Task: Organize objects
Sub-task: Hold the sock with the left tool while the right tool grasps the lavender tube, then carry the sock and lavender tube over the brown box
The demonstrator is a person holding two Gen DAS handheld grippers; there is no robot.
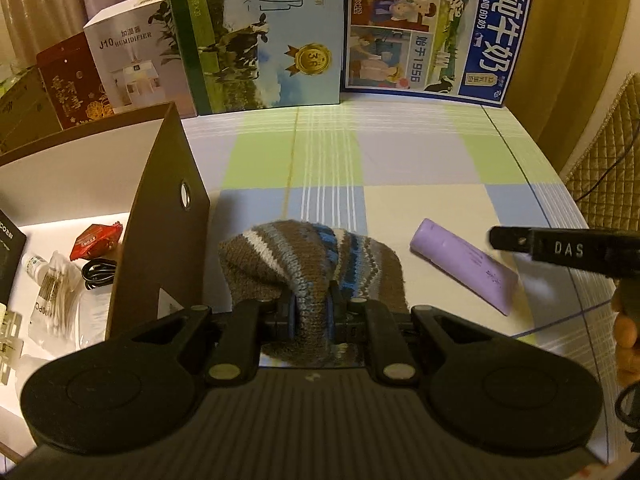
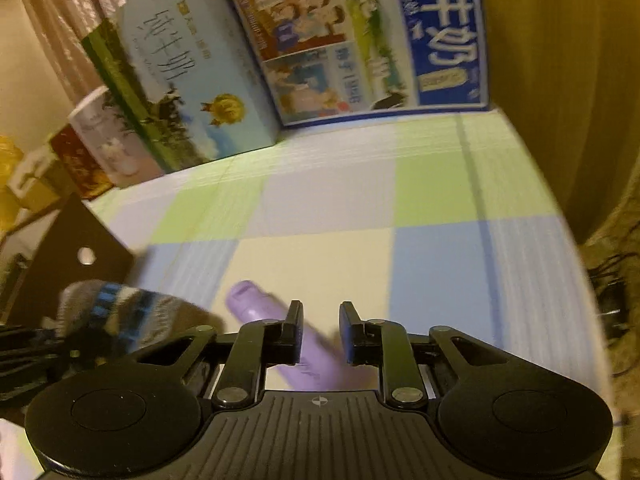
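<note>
Left wrist view: the left gripper (image 1: 312, 312) is clenched on a soft, ribbed knitted sock striped brown, blue and white (image 1: 316, 264), beside the stiff dark-brown cardboard box (image 1: 160, 216). A smooth lilac tube (image 1: 466, 266) lies flat on the checked tablecloth (image 1: 400, 160).

Right wrist view, blurred: the right gripper (image 2: 320, 332) has its jaws apart over that tube (image 2: 256, 304), the pads clear of it, ungrasped. The sock (image 2: 120, 308) sits left.
</note>
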